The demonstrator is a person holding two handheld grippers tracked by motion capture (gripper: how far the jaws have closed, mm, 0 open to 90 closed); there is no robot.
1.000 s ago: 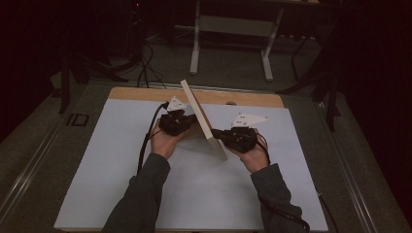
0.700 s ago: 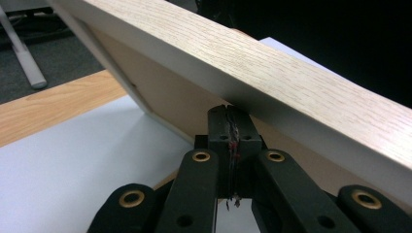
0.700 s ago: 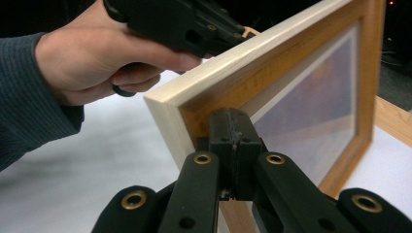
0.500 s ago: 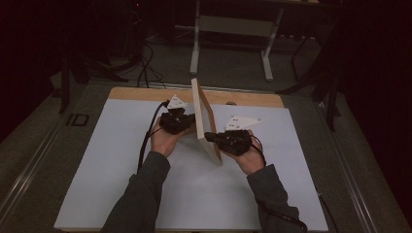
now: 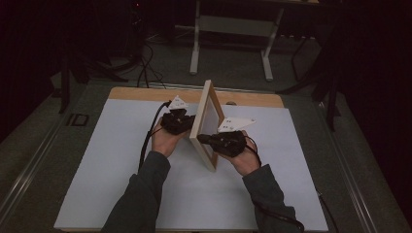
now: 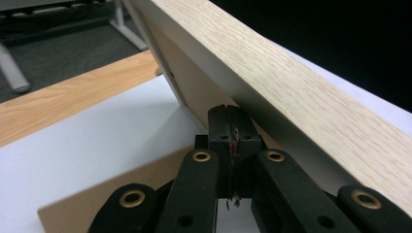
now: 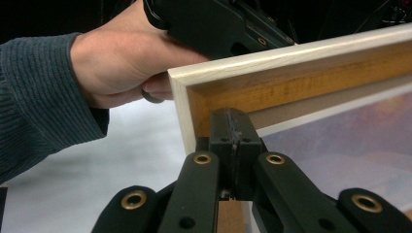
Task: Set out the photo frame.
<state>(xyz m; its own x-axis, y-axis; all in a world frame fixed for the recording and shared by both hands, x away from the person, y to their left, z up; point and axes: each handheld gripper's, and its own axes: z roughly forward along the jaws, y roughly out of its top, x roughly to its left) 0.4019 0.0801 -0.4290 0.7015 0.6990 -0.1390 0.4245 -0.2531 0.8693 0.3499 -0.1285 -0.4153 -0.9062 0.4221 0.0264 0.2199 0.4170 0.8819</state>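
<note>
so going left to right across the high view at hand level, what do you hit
White table cover → left hand → left gripper → wooden picture frame, standing on edge → right gripper → right hand → white table cover again.

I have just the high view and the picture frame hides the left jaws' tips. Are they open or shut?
Observer: Shut. In the left gripper view, the left gripper has its jaws closed together, tips against the back of the picture frame.
Operator: And the right jaws?
Observer: Shut too. The right gripper has its closed tips at the front inner corner of the frame.
Operator: What's in the frame?
Observer: A blurred picture in purple and orange tones.
</note>
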